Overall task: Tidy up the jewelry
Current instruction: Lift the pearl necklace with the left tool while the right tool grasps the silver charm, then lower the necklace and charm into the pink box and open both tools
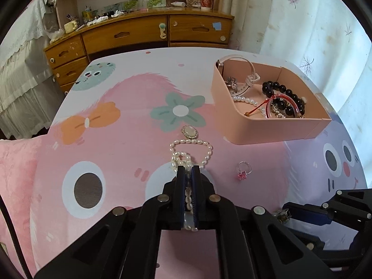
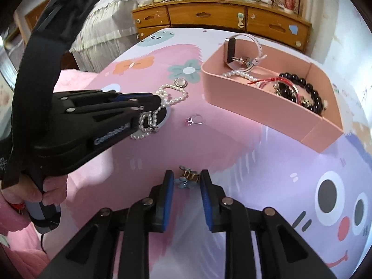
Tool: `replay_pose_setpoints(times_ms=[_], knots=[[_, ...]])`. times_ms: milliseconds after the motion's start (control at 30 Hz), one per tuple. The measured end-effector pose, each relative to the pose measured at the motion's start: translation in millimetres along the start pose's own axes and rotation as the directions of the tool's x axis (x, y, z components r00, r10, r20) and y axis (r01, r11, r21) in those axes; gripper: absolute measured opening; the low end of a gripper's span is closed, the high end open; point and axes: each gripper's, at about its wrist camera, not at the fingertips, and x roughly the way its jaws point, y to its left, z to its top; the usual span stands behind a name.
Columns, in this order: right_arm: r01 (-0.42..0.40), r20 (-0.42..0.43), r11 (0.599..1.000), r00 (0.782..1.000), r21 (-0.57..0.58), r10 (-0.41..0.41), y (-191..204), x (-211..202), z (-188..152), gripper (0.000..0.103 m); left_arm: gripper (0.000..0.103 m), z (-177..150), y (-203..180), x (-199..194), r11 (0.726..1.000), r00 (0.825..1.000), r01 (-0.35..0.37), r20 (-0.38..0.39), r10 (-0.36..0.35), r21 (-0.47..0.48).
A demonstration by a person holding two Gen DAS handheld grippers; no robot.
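A pearl necklace [image 1: 189,153] was pinched between the closed fingers of the left gripper [image 1: 188,169], part of the strand being run back between the pads while its loop and oval pendant [image 1: 190,132] lay ahead on the cartoon-printed cloth [image 1: 121,148]. The right gripper [image 2: 187,174] was held open, its blue pads set on either side of a small blue flower earring [image 2: 187,179] resting on the cloth, not yet clamped. A ring with a pink stone [image 2: 194,119] was left between the necklace and the pink box [image 2: 232,97], in which a watch [image 2: 234,48], a black bead bracelet [image 2: 304,90] and other pieces were already gathered.
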Motion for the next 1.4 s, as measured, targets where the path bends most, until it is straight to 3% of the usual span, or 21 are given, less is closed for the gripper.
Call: replay_pose_setpoints(times_ms=[267,600,700,867,1167,1400], knots=[[-0.055,0.002,0.994,0.998,0.097,0.055,-16,0,5,0.023,0.003,8,-1,-29,1.0,1.0,0.012,0.026,-0.012,-0.009],[-0.069,0.054,0.995,0.996,0.075,0.065,-18,-34,6,0.023,0.003,25,-12,-87,0.999,0.995,-0.002,0.1,-0.002,0.036],[-0.072,0.086,0.995,0.994,0.069,0.066,-20,-49,12,0.023,0.003,37,-18,-111,0.998,0.99,-0.031,0.137,0.022,0.061],[-0.068,0.152,0.997,0.987,0.048,0.06,-22,-80,30,0.023,0.003,65,-27,-157,0.993,0.976,-0.029,0.216,0.003,0.117],[-0.044,0.296,0.999,0.955,0.017,0.037,-33,-137,65,0.023,0.003,114,-47,-220,0.981,0.943,-0.037,0.332,-0.03,0.193],[-0.005,0.334,1.0,0.943,0.021,-0.002,-44,-163,80,0.023,0.003,145,-70,-238,0.97,0.942,-0.014,0.328,-0.068,0.243]])
